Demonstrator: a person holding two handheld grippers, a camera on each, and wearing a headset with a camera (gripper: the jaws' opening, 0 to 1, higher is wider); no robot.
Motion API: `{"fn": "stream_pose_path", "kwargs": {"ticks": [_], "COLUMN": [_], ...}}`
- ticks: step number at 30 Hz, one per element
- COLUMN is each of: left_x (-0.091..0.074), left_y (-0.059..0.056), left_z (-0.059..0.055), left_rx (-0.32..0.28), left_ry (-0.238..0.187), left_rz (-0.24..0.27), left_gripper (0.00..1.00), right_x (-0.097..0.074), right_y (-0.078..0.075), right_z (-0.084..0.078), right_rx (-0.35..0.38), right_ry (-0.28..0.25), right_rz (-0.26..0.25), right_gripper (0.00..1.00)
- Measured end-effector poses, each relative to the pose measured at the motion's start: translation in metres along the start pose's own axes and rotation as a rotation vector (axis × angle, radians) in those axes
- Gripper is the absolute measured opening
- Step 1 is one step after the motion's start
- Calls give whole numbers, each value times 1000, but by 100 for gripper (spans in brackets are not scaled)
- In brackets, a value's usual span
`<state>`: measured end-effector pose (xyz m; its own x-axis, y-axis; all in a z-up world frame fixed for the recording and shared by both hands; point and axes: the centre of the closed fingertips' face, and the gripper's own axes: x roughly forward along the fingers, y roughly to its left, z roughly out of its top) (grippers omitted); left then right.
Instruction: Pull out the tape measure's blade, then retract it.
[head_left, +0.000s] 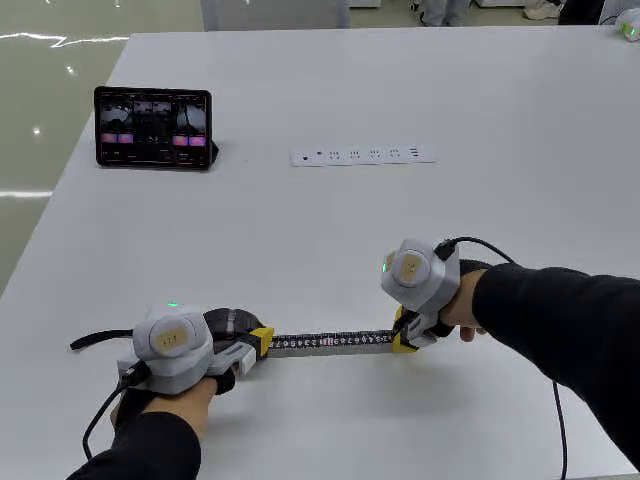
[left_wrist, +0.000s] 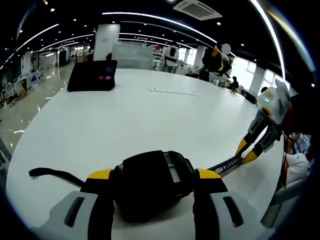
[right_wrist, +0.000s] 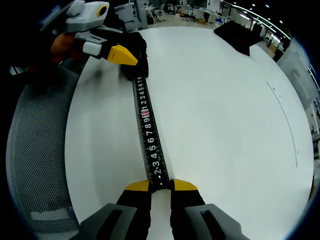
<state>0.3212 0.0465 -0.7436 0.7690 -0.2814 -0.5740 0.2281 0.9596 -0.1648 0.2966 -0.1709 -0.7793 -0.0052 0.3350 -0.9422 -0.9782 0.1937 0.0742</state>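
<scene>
1. The left tool (left_wrist: 155, 175) is clamping the black rounded tape-measure case (left_wrist: 150, 195), anchoring it by the near edge of the white tabletop (head_left: 420, 90);
2. The right tool (right_wrist: 160, 185), nearly closed, is pinching the tip of the dark numbered blade (right_wrist: 146, 125), holding it stretched flat.

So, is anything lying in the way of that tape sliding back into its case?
Nothing visible. The blade runs straight over bare table from the right hand-held gripper to the case; the tablet and power strip sit well away.

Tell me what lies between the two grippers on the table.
The tape measure's blade runs flat from the case in the left gripper to the right gripper, seen in head view.
</scene>
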Motion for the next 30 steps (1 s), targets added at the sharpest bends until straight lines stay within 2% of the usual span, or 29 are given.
{"fn": "stream_pose_path", "kwargs": {"ticks": [7, 17, 30], "left_x": [0, 1, 1], "left_y": [0, -1, -1], "left_z": [-1, -1, -1], "left_rx": [2, 3, -1], "left_ry": [4, 10, 12], "left_rz": [-3, -4, -6], "left_gripper": [60, 60, 60], "right_x": [2, 4, 7], "right_y": [0, 1, 3], "right_z": [3, 8, 13], "right_rx": [-24, 6, -4], "right_ry": [5, -2, 3], "right_rz": [-5, -7, -6], "right_gripper": [10, 10, 11]}}
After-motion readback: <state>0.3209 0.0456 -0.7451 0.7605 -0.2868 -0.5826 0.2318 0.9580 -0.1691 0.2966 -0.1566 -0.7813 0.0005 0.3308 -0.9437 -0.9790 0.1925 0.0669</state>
